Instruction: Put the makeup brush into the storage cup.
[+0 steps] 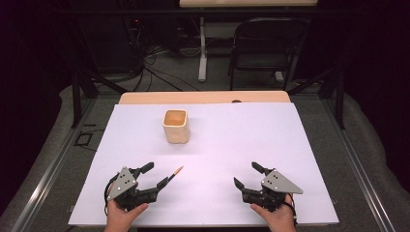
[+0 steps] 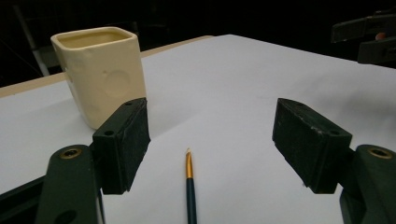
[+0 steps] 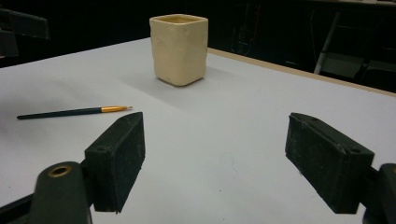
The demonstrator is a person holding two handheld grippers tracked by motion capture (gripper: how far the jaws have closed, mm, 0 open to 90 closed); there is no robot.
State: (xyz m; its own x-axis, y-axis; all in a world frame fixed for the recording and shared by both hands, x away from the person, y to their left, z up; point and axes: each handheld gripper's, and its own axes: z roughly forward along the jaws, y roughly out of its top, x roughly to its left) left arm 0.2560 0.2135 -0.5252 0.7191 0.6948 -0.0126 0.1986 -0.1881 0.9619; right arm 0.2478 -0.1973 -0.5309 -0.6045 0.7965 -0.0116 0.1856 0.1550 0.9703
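Flanking left tongs [image 2: 212,140], paintbrush [image 2: 189,184] between; cream cup [image 2: 100,70] beyond.

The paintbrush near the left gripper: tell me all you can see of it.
The paintbrush is thin, with a dark green handle, a gold ferrule and a small pale tip. It lies flat on the white sheet, tip pointing toward the cream cup, well short of it. It lies between the open jaws of the left gripper; nothing visibly touches it.

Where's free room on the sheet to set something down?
Bare: everything right of the cream cup, up to the right gripper, and the far-left corner. Crowded: by the left gripper, where the paintbrush lies between its open jaws.
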